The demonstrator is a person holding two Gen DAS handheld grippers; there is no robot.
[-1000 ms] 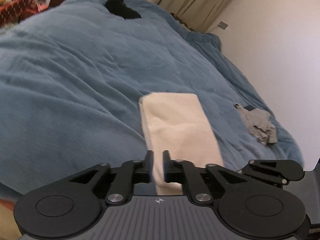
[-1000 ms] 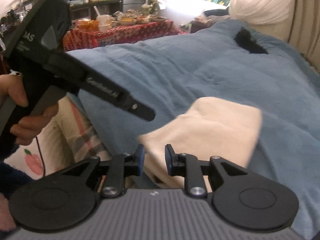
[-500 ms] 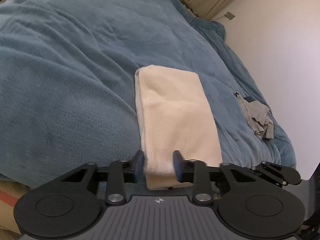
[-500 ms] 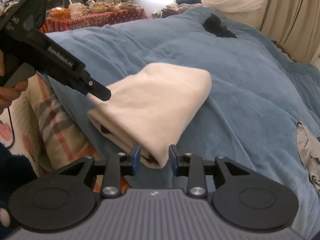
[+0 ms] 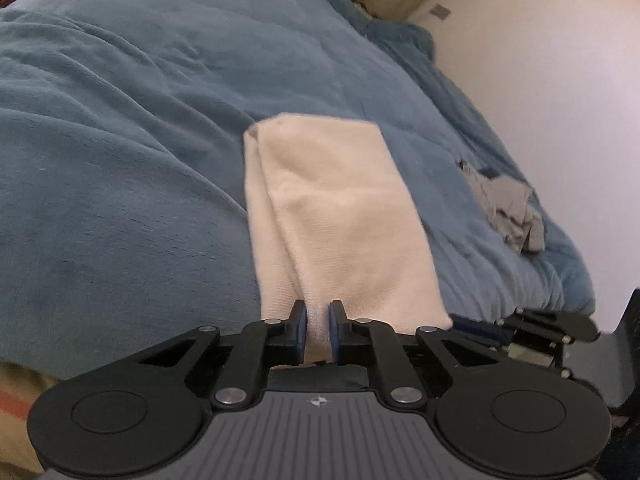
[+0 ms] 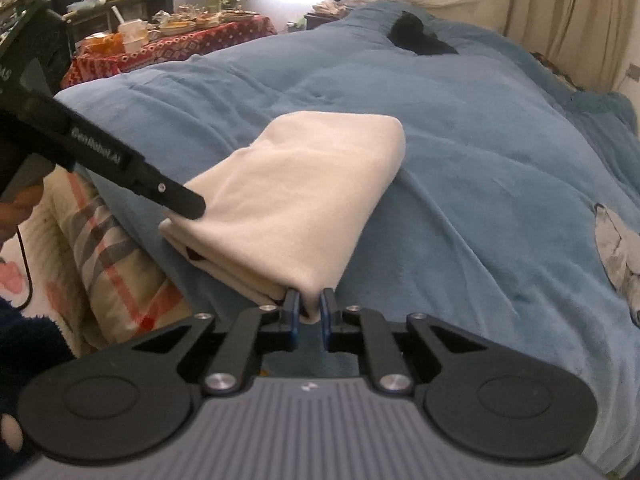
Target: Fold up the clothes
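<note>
Folded cream knit garment (image 5: 340, 216) lies on the blue fleece blanket (image 5: 120, 140), its near edge at the bed's edge. Left gripper (image 5: 318, 330): jaws closing, narrow, near-left hem pinched between the pads. Right gripper (image 6: 309, 314): jaws closing, near-right corner between the pads. Counts: one cream garment, one crumpled grey cloth (image 5: 506, 216) well apart to the right, one black item (image 6: 418, 36) far up the bed.

- My left gripper (image 5: 318, 330) is closing, its pads pinching the near edge of the folded cream cloth (image 5: 340, 220).
- The cloth lies on the blue blanket (image 5: 140, 140).
- A crumpled grey garment (image 5: 506, 212) sits well apart, right.
</note>
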